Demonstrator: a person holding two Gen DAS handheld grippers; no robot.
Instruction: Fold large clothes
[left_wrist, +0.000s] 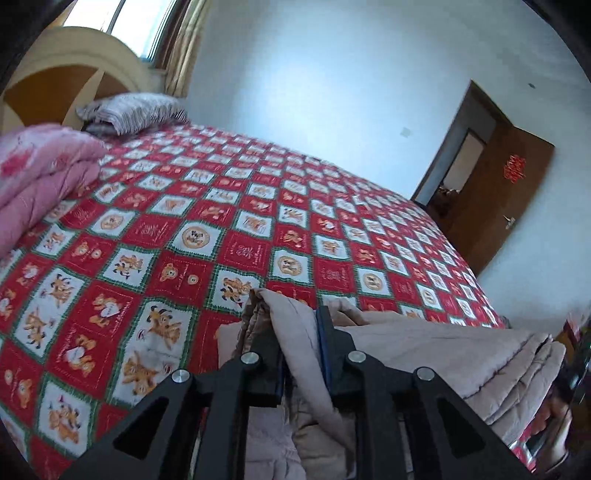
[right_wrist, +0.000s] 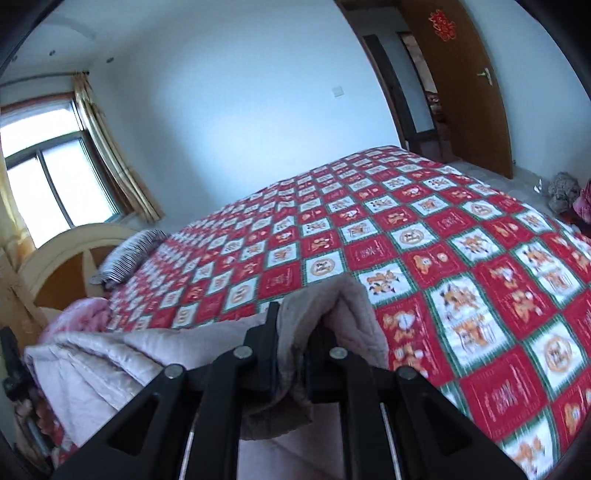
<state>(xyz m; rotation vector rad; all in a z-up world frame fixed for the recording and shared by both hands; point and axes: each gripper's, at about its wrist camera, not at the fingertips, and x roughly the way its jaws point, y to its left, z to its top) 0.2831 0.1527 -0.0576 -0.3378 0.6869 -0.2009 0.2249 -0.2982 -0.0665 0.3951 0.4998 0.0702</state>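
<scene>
A beige quilted garment hangs stretched between my two grippers above the near edge of the bed. In the left wrist view my left gripper is shut on a bunched corner of it, with folds spilling over the left finger. In the right wrist view my right gripper is shut on the other corner of the garment, whose cloth arches over the right finger. The rest of the garment sags down below both grippers, out of sight.
The bed carries a red, white and green checked sheet. A folded pink quilt and a striped pillow lie by the headboard. A brown door stands open beyond the bed's foot.
</scene>
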